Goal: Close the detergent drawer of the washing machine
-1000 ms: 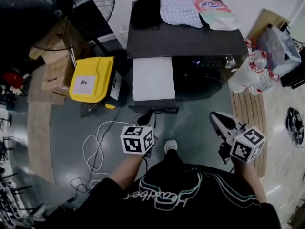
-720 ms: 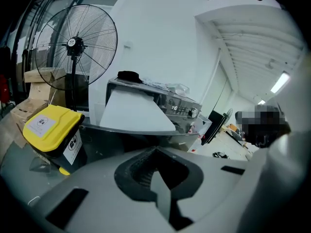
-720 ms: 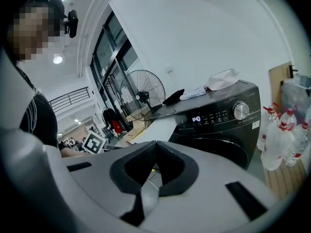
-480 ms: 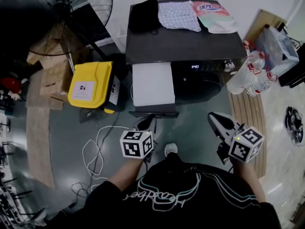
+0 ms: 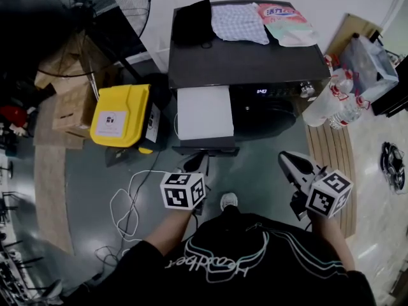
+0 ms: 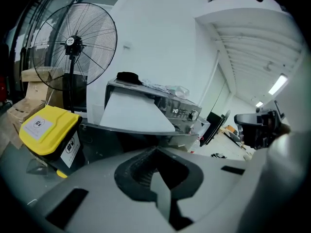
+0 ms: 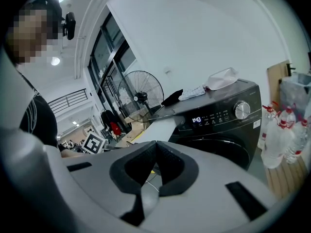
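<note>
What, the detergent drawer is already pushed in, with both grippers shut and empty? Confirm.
Wrong: the head view shows the detergent drawer pulled out of the washing machine. The left gripper and right gripper are indeed shut and empty.

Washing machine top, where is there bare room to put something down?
The front half of the washing machine top is bare, behind the control panel. The back edge is crowded: black garment, checked cloth, pink-printed pouch.

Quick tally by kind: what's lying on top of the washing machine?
Cloths: 2, a black cloth and a checked cloth
Printed plastic pouch: 1
Total: 3
</note>
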`<action>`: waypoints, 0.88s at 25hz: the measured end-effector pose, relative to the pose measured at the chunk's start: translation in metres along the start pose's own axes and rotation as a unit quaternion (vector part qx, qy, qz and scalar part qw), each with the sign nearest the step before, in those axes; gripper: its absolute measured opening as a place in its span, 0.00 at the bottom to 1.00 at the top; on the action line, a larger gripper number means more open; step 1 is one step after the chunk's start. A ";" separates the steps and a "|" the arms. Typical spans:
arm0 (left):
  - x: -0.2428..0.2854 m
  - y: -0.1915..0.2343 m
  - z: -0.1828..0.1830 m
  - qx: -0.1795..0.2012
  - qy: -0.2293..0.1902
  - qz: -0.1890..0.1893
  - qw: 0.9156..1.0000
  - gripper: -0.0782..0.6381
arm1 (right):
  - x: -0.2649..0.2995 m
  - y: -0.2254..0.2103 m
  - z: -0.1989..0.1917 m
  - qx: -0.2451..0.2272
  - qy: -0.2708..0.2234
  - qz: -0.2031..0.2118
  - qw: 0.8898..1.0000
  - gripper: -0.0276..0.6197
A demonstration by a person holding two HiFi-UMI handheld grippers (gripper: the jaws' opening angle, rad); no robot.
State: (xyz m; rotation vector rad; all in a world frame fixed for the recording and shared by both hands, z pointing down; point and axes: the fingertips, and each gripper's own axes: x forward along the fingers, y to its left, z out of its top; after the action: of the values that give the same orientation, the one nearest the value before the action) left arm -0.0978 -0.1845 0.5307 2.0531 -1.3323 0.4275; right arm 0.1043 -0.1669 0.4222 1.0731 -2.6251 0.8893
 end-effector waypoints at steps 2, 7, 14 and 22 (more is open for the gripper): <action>0.003 0.004 0.005 0.003 -0.001 0.002 1.000 0.14 | 0.001 0.000 -0.001 0.002 0.001 -0.001 1.000 0.09; 0.009 0.003 0.006 0.011 0.001 -0.004 1.000 0.14 | 0.002 -0.001 -0.001 0.003 0.001 -0.005 1.000 0.08; 0.011 0.003 0.007 0.015 0.003 -0.015 1.000 0.14 | 0.007 -0.006 0.000 0.008 -0.001 -0.011 1.000 0.09; 0.021 0.012 0.026 0.016 -0.010 -0.011 1.000 0.14 | 0.024 -0.010 -0.001 0.014 0.002 -0.006 1.000 0.09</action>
State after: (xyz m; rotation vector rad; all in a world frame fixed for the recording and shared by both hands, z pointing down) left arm -0.1014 -0.2195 0.5273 2.1016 -1.3203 0.4217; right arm 0.0936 -0.1856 0.4363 1.0912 -2.6087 0.9271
